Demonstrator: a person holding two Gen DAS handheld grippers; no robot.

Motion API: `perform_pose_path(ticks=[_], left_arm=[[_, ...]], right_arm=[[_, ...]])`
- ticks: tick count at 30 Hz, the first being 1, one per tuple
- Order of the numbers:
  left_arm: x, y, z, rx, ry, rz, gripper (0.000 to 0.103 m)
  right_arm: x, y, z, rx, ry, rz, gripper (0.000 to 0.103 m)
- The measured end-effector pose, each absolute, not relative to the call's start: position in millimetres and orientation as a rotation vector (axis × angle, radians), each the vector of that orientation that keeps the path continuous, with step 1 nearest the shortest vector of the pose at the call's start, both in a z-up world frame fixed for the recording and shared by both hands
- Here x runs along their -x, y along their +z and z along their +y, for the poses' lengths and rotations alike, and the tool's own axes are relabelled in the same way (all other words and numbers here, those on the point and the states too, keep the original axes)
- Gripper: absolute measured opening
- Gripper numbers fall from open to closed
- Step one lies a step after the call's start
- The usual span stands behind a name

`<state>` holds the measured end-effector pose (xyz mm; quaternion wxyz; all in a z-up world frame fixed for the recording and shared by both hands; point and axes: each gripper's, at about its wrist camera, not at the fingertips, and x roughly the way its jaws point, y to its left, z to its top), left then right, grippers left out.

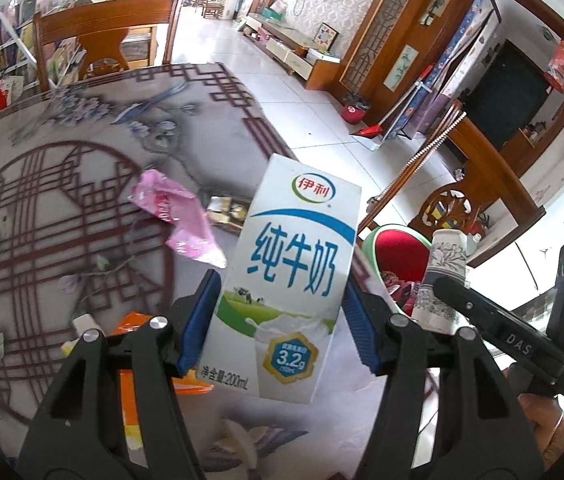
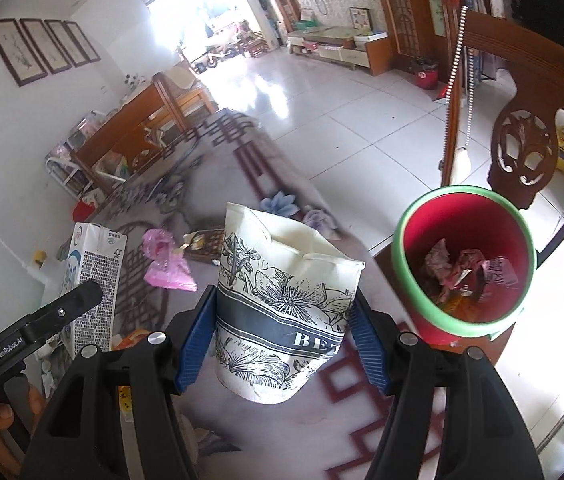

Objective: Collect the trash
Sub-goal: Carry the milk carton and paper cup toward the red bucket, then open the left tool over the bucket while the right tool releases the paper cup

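over the patterned table (image 1: 82, 208), left tool (image 1: 282, 320) pinches milk carton (image 1: 285, 280), right tool (image 2: 283, 336) pinches paper cup (image 2: 282, 304).

Both wrist views close, angled down over the table (image 1: 82, 128); sharing pink wrapper (image 2: 166, 264), red bin (image 2: 461, 256)

The worktop (image 1: 82, 152) wears a grey cloth printed with dark red lattice and pale flowers. Ahead of the left hand-held gripper (image 1: 282, 320) lie a crumpled pink wrapper (image 1: 178, 216) and a small yellowish packet (image 1: 228, 214); an orange wrapper (image 1: 134, 322) lies beneath its left finger.
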<state>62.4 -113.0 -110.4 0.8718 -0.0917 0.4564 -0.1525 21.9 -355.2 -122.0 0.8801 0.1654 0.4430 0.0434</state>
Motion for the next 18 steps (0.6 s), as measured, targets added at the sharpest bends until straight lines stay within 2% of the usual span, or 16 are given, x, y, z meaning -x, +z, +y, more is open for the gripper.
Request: perform_pose_path(ticks=[18], left_arm=[[-88, -119, -239, 0.126, -0.505, 0.994, 0.058]], right_arm=[[-15, -126, -468, -0.432, -0.073, 0.911, 0.062]])
